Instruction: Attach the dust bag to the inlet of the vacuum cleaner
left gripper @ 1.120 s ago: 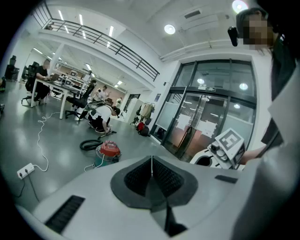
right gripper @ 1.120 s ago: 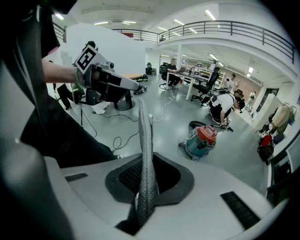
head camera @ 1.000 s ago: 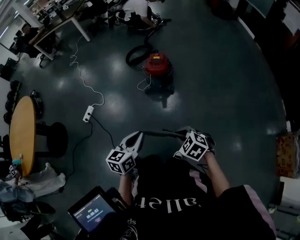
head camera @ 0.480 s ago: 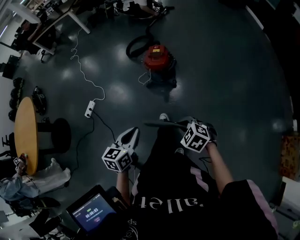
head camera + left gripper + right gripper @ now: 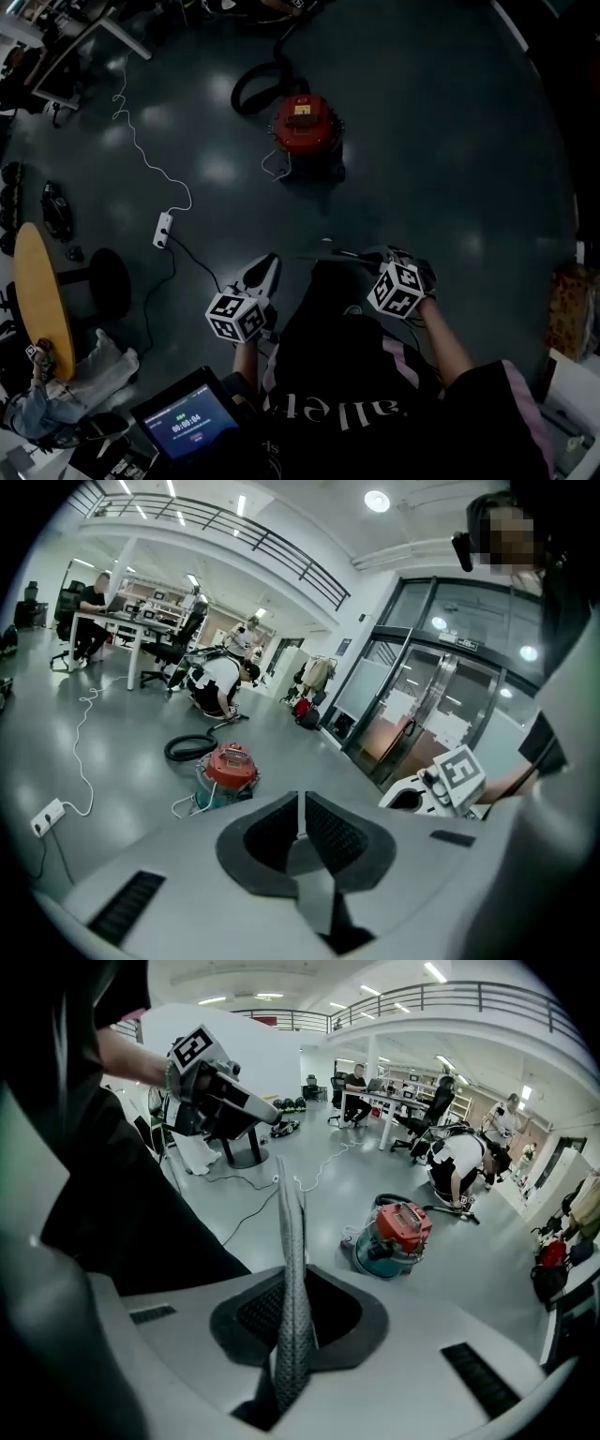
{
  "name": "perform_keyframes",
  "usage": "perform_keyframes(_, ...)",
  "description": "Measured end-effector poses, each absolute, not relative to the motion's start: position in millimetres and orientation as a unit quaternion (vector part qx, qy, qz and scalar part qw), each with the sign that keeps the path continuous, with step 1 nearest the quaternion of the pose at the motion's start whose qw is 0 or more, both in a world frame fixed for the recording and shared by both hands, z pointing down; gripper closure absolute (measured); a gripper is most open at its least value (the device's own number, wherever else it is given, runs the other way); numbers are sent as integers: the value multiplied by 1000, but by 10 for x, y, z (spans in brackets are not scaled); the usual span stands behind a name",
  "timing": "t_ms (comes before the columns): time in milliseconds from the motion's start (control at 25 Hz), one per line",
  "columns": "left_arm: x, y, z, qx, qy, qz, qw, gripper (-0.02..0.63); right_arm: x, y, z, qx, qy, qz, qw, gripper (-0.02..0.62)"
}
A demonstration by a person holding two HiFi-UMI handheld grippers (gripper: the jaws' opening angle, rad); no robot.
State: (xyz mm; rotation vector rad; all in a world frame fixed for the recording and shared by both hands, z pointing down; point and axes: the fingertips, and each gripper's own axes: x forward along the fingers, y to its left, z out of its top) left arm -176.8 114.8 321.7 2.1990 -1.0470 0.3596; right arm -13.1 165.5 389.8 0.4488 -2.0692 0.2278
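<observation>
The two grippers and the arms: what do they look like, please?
The left gripper and the right gripper each have a white shell and a white cube with black square markers. Their jaw pads are dark and textured, set in grey plastic. The person wears a black top with a pale pink sleeve stripe.

Left gripper jaws closed on thin dust bag edge; red vacuum cleaner beyond, on grey floor

Floor: vacuum cleaner far centre, hose behind it, to the left. Power strip left of centre; round table at left edge. Dust bag near, between left gripper and right gripper, well apart from the vacuum cleaner.
</observation>
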Motion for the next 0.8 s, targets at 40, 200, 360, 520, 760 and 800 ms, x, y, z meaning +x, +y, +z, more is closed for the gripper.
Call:
perform_keyframes(40,-1772,979,3250,844,-396,140,334,595,-121,1533,3921,185,-849,98,485,557)
perform_keyframes(200,-1743,313,3402,853,-379,154,325,595,-80,1069,4067,182,-844,110,493,557)
perform_keyframes(360,-1660,-250,3513,860,-370,173,306,586,-66,710,4246,155,-840,100,510,557)
perform_keyframes(520,-1563,-799,3702,866,-375,208,256,477,-80,386,4493,111,-847,87,512,557)
perform_keyframes(760,-1275,-1536,4351,859,-344,340,167,466,70,-181,4941,40,-864,80,496,557)
perform_keyframes(800,-1192,-1650,4447,856,-340,354,162,466,122,-266,5033,32,-865,80,495,557)
